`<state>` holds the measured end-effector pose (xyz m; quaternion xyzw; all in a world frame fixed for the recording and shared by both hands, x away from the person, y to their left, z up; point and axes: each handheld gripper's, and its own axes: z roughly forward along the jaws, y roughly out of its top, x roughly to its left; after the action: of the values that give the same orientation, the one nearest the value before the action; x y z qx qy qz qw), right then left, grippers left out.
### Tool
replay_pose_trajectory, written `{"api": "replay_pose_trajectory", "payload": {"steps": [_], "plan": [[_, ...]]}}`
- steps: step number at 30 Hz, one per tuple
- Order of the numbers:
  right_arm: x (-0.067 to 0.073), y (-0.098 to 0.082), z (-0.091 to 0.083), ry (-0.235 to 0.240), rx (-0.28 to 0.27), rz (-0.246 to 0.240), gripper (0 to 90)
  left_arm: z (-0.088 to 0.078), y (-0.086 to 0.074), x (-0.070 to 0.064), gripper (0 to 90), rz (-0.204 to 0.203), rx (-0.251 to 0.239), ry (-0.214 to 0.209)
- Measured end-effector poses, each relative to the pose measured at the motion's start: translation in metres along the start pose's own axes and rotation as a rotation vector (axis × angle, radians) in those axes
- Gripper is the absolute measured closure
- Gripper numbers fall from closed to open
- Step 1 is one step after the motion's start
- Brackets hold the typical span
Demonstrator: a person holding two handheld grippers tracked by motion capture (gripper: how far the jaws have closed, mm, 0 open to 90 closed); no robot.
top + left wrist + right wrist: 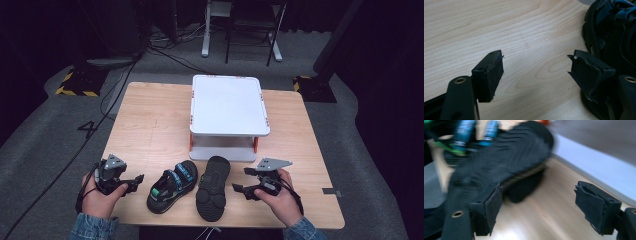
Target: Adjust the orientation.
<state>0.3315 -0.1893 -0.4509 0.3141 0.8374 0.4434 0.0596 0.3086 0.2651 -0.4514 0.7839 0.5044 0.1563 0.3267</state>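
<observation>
**Both claws spread, two sandals between them**

The left claw is seen released, its jaws spread wide apart with nothing held between them. In the left gripper view bare wood grain is seen through the gap, and the right-hand pad is placed just beside the dark side of the upright sandal; whether contact is made cannot be told. The left claw is gripped by the person's left hand, a denim sleeve being seen at the bottom edge.

The right claw is likewise released, jaws parted and empty. In the right gripper view the picture is blurred, and the ribbed black sole of the overturned sandal is seen just past the left-hand pad. It is held by the right hand.

Between the two claws, at the near edge of the light wooden table, the pair is laid side by side. The upright sandal is shown with blue and green straps; the overturned sandal is turned sole up, just beside it.

Behind the sandals, a white two-tier rack with orange posts is stood at the middle of the table. Beyond the table, grey carpet, cables and chair legs are seen.
</observation>
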Motion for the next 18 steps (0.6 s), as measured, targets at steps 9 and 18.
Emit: {"api": "replay_pose_trajectory", "payload": {"steps": [9,18], "plan": [[0.028,0.0,0.014,0.076,0.008,-0.029,16.9,0.003,0.0,-0.001,26.6,0.016,0.0,-0.003],[0.044,-0.007,0.036,0.057,0.023,-0.005,13.6,0.001,0.0,-0.001,27.3,0.042,-0.037,0.015]]}}
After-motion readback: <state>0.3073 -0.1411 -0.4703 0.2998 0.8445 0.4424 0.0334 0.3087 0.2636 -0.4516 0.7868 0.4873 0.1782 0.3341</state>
